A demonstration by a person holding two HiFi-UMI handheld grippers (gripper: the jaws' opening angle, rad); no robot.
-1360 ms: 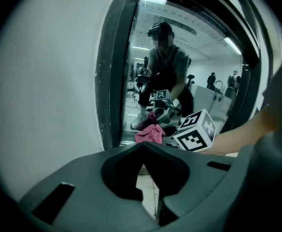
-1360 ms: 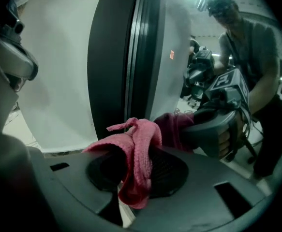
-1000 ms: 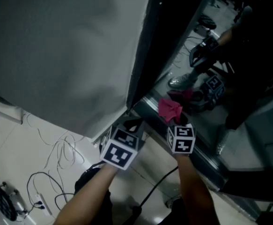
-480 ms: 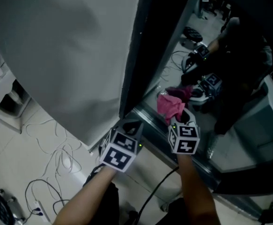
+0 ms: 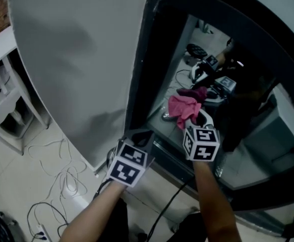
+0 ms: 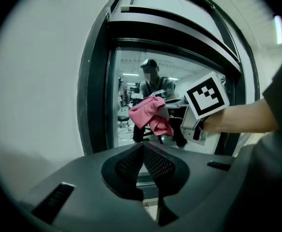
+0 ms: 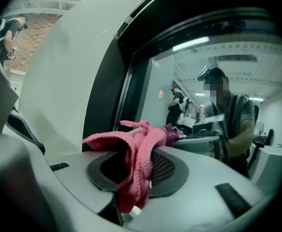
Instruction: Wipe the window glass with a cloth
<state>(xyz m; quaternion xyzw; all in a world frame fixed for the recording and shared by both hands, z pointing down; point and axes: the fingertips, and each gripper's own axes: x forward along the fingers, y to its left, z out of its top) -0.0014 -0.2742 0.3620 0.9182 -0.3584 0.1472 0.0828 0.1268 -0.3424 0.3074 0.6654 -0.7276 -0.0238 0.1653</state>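
A pink cloth point(image 5: 181, 108) is bunched in my right gripper point(image 5: 191, 120), whose jaws are shut on it; the cloth point(image 7: 133, 149) drapes over both jaws in the right gripper view. It is held up against the window glass point(image 5: 242, 135), which mirrors the cloth, the grippers and a person. The glass sits in a dark frame point(image 5: 141, 69). My left gripper point(image 5: 139, 135) hangs lower left near the frame's bottom corner, jaws shut with nothing between them. In the left gripper view the cloth point(image 6: 148, 115) and the right gripper's marker cube point(image 6: 207, 95) show ahead of the shut left gripper point(image 6: 143, 146).
A light grey wall panel point(image 5: 71, 59) fills the left. Cables point(image 5: 61, 175) lie on the tiled floor below. White furniture point(image 5: 0, 105) stands at far left. A black cable point(image 5: 169, 205) hangs from my right arm.
My right gripper has raised the pink cloth higher along the glass. The view has tilted up, showing more wall and frame. The left gripper stays near the frame's lower corner.
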